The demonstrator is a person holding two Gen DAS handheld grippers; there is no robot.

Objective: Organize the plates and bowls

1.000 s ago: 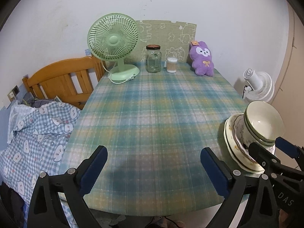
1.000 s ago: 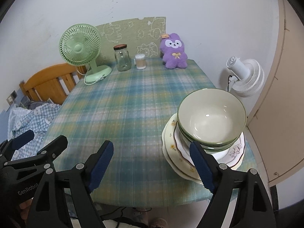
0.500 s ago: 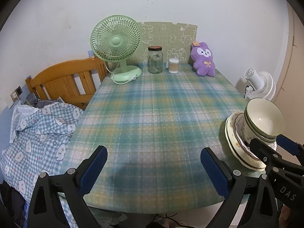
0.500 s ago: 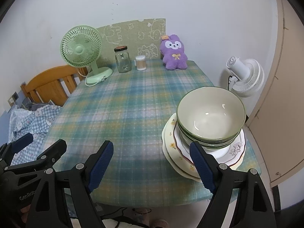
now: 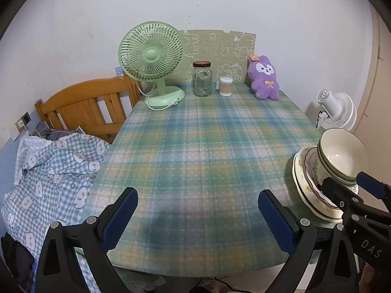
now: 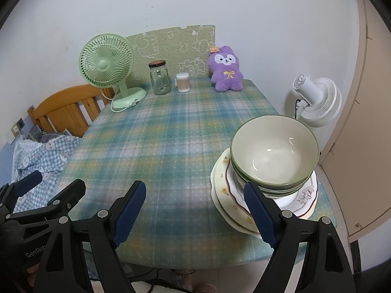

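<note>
The worktop (image 6: 171, 146) carries a blue-green plaid cloth. The stack of bowls (image 6: 275, 153) sits on the stack of plates (image 6: 227, 195) at the near right corner of the worktop, close to its edge. The bowls are green-rimmed with a cream interior and nest one inside another; the uppermost bowl is empty. The plates beneath are cream with floral and dark-red rim decoration, and they are offset so that several rims show. In the left wrist view the same bowls (image 5: 342, 156) and plates (image 5: 303, 183) appear at the right edge of the worktop (image 5: 207, 158). The left claw (image 5: 198, 216) hovers over the near edge of the worktop, jaws spread wide, with nothing between the blue pads. The right claw (image 6: 195, 208) hovers just left of the plates, jaws likewise spread wide and empty; its right finger overlaps the plate rims in the view, and contact cannot be determined. Along the far edge of the worktop stand a green desk fan (image 6: 107, 73), a glass jar (image 6: 160, 78) with a brown lid, a cotton swab container (image 6: 183, 83) and a purple plush toy (image 6: 226, 69). A white fan (image 6: 315, 97) stands beyond the right side of the worktop. A wooden bed frame (image 5: 88, 107) and a checked blanket (image 5: 53, 171) lie to the left.
</note>
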